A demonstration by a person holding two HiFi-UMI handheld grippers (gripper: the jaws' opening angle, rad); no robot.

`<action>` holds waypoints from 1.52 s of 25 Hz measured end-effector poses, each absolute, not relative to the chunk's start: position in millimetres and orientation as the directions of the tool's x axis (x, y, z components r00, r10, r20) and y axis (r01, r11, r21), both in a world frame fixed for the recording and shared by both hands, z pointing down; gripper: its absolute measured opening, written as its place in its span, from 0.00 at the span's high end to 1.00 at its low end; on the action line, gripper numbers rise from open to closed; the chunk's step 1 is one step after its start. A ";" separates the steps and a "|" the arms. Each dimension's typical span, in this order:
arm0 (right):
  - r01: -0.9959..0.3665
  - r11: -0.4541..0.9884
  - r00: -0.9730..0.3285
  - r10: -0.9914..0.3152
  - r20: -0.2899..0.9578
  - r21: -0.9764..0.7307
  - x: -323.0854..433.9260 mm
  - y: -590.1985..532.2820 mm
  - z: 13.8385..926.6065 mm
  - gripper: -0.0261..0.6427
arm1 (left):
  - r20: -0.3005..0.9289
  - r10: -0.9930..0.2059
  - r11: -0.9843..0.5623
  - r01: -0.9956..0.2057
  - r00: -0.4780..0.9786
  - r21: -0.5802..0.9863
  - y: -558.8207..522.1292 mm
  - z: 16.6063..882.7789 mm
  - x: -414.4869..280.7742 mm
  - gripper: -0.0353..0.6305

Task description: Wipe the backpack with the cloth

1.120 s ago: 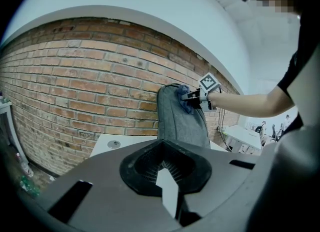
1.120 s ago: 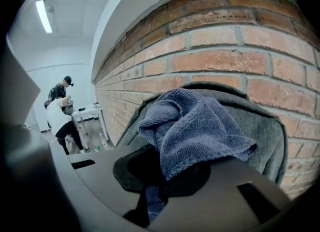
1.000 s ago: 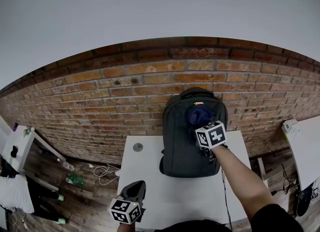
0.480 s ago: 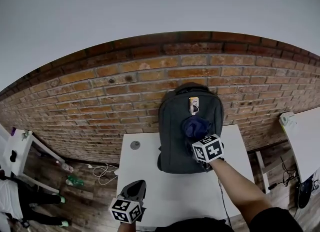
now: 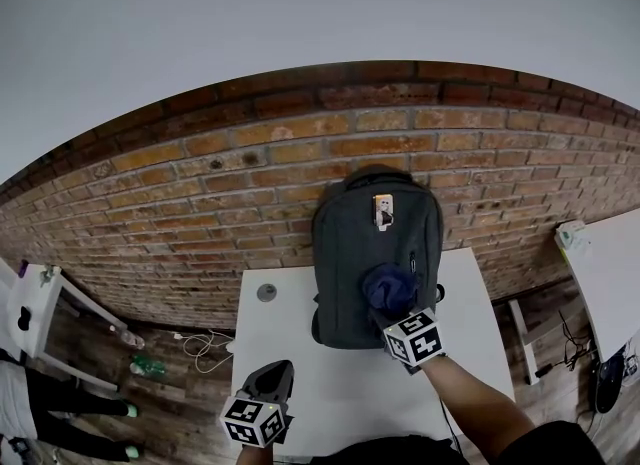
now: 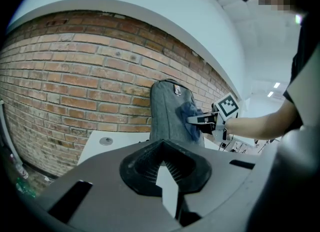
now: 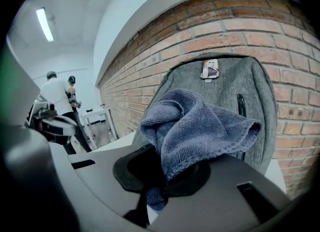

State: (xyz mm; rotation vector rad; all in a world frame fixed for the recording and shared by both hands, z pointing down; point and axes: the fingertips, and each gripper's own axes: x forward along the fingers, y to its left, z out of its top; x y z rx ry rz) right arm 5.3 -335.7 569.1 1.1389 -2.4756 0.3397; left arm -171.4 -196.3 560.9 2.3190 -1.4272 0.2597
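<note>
**Upright backpack (image 5: 350, 233), cloth (image 5: 388, 288) pressed low on its front**
Left claw (image 5: 272, 375), jaws together and empty, hovers over the counter (image 5: 300, 343), well apart. The right claw (image 5: 398, 315), clamped on the cloth, is nearer. Most of the panel lies above it, along the pack's long axis.

The white surface (image 5: 330, 393) stood pushed up to a brick wall (image 5: 200, 203). A grey backpack (image 5: 350, 253) stood upright at its far edge, against the bricks. A small round grey disc (image 5: 265, 293) lay to the left, apart from it.

Right gripper (image 5: 398, 315) clamped, arm outstretched, left gripper (image 5: 272, 377) closed, low
</note>
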 end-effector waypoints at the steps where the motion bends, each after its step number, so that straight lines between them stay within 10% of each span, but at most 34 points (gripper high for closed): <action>1: -0.765 0.643 -0.592 -0.674 0.441 -0.044 5.6 -330.0 573.3 0.90 | 0.361 -0.811 -0.396 -0.886 0.460 0.240 -196.8 561.0 -171.4 0.96; 38: -0.649 0.760 -0.617 -0.493 0.613 -0.042 -41.5 -261.1 685.2 0.90 | 0.388 -0.805 -0.385 -0.893 0.449 0.233 -190.2 566.5 -209.1 0.96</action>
